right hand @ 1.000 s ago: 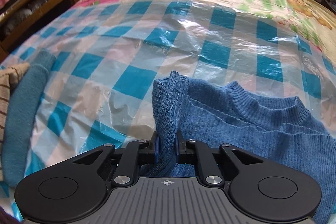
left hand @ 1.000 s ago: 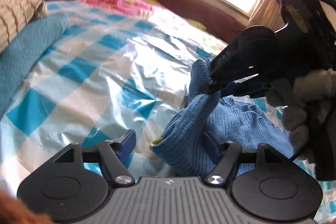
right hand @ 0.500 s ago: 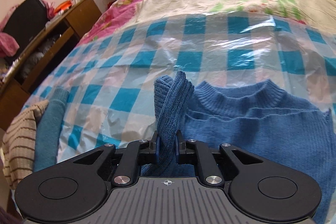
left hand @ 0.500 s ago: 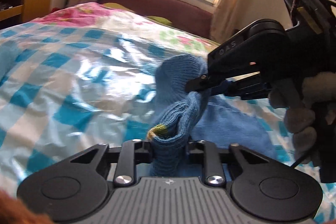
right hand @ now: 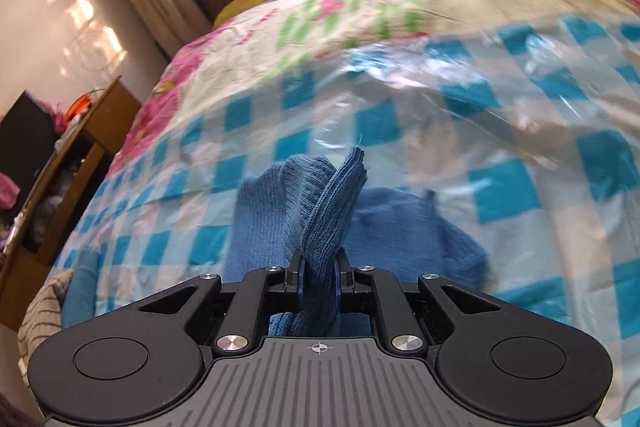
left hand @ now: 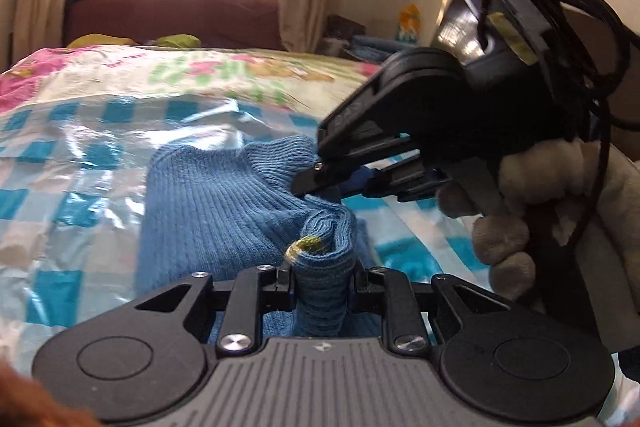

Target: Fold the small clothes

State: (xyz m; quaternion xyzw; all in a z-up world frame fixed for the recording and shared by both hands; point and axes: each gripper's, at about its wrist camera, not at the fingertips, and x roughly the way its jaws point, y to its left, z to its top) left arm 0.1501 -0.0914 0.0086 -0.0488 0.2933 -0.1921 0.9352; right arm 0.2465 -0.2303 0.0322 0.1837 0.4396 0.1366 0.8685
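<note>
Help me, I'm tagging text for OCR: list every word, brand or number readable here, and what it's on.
Nothing reads clearly.
Raised lettering on the right tool: too blurred to read.
Pink writing on the bedspread: too blurred to read.
Yellow sticker on that tool: too small to read.

Checked plastic sheet [right hand: 500, 131] covers a floral bedspread [right hand: 360, 7]; wooden shelf [right hand: 76, 163] beside.
</note>
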